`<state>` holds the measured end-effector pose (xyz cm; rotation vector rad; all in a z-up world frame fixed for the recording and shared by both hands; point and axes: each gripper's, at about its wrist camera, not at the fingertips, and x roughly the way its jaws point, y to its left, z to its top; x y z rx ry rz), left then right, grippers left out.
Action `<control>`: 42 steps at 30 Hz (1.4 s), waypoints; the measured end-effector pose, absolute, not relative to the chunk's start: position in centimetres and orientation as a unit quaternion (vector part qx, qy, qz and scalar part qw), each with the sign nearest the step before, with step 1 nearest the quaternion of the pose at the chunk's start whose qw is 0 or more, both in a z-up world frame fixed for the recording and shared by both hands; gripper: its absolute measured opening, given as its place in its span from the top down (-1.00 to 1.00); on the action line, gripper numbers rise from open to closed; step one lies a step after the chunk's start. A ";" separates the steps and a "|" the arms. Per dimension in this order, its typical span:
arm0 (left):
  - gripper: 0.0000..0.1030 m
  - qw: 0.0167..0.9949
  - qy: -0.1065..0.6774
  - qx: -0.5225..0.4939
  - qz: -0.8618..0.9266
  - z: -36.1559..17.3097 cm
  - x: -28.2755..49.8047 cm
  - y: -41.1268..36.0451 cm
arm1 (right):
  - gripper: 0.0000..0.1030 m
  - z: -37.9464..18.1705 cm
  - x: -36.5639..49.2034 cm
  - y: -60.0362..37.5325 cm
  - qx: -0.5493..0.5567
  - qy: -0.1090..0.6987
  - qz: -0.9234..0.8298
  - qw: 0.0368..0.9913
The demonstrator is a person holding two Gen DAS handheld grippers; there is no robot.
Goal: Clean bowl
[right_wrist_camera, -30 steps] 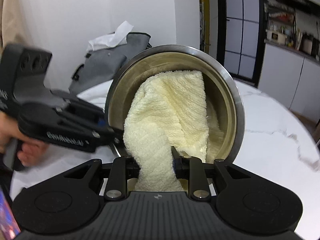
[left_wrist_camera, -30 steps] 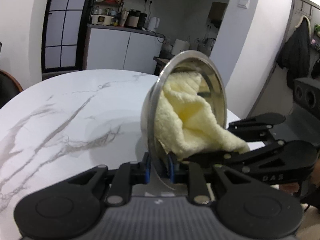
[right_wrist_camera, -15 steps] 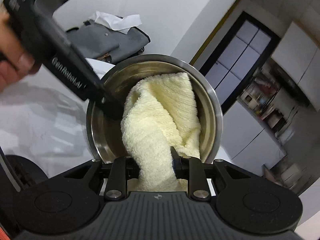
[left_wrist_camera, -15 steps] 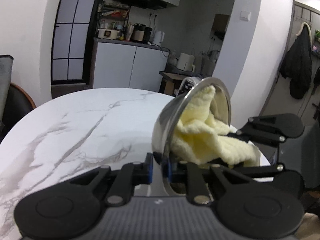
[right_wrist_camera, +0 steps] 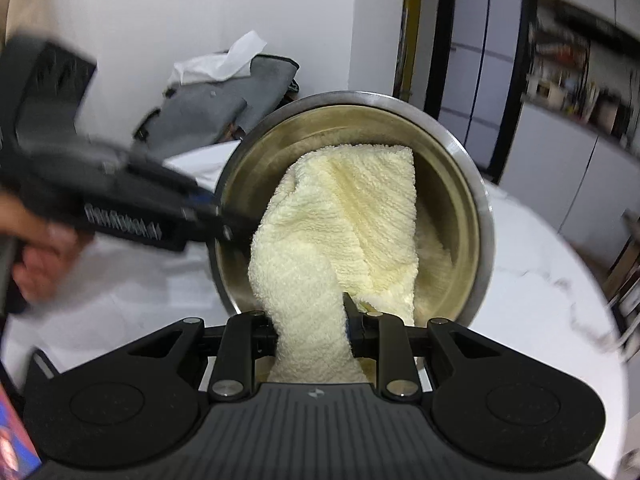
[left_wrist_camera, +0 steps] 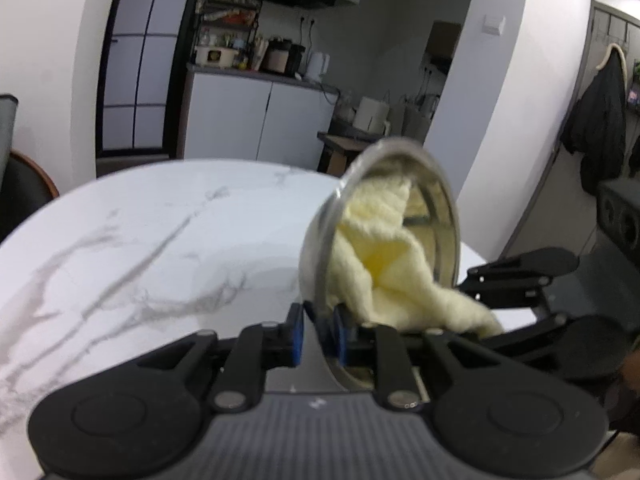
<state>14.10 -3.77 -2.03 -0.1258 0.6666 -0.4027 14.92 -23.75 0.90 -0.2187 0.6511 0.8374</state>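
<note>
A steel bowl (left_wrist_camera: 320, 240) is held tilted on its side above the marble table, its mouth facing right. My left gripper (left_wrist_camera: 319, 332) is shut on the bowl's rim; in the right wrist view it clamps the bowl's (right_wrist_camera: 468, 184) left rim (right_wrist_camera: 218, 216). A pale yellow cloth (left_wrist_camera: 384, 272) fills the bowl. My right gripper (right_wrist_camera: 310, 320) is shut on the cloth (right_wrist_camera: 344, 216), pressing it against the bowl's inside; it shows at the right in the left wrist view (left_wrist_camera: 520, 300).
The round white marble table (left_wrist_camera: 140, 248) lies below. A grey bag with white tissue (right_wrist_camera: 224, 92) sits at the table's far side by the wall. A dark chair (left_wrist_camera: 20, 196) stands at the left. Kitchen cabinets (left_wrist_camera: 256, 116) are behind.
The bowl and both grippers have rocked and rotated together. The cloth has shifted inside the bowl. Both grips are unchanged.
</note>
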 end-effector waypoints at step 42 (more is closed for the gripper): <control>0.66 0.928 0.313 -0.040 -0.198 -1.0 13.3 -4.8 | 0.51 0.4 13.7 -24.6 -0.141 0.250 0.356 0.889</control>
